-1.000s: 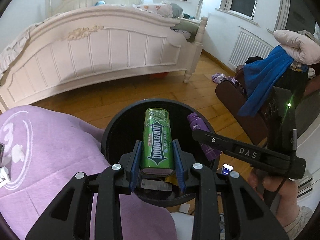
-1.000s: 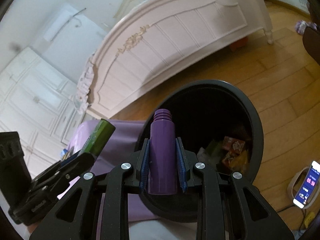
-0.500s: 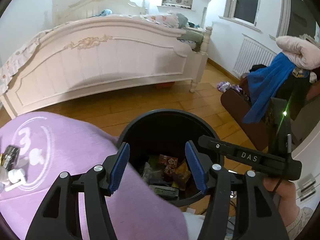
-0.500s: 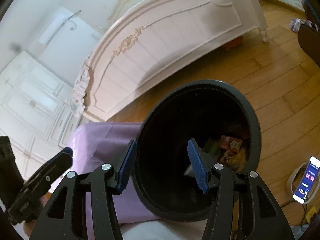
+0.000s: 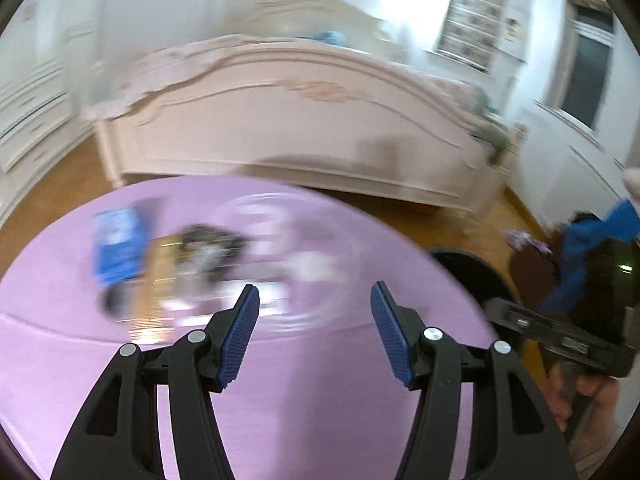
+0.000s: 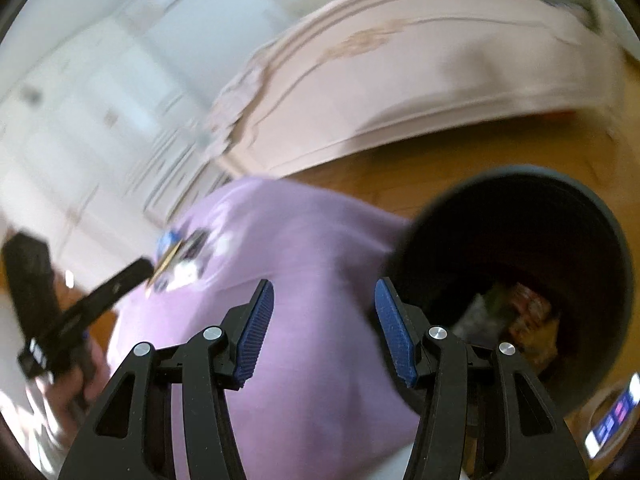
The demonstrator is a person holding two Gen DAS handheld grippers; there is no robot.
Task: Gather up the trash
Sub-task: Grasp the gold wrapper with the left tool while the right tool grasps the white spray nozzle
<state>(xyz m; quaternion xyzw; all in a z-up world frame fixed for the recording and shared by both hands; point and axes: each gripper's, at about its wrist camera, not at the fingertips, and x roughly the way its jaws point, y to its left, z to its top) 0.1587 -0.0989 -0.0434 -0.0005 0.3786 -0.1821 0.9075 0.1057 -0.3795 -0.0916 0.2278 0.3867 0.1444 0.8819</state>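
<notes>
My left gripper (image 5: 316, 330) is open and empty above a purple-covered round table (image 5: 320, 380). Blurred trash lies on the far left of the table: a blue packet (image 5: 118, 246) and a dark and tan pile (image 5: 192, 256). The black bin (image 5: 470, 276) shows only its rim at the table's right edge. My right gripper (image 6: 324, 330) is open and empty over the table (image 6: 304, 288), beside the black bin (image 6: 532, 264), which holds wrappers (image 6: 520, 316). The trash pile (image 6: 180, 256) shows blurred on the table's far left. Both views are motion-blurred.
A white bed footboard (image 5: 288, 128) stands behind the table on a wooden floor (image 6: 400, 168). White wardrobes (image 6: 80, 120) line the left wall. A chair with blue clothes (image 5: 600, 248) stands right. A phone (image 6: 612, 420) lies on the floor by the bin.
Both grippers opened and dropped the green gum tin and the purple bottle into the bin, then swung left from the bin toward the table and its trash pile.
</notes>
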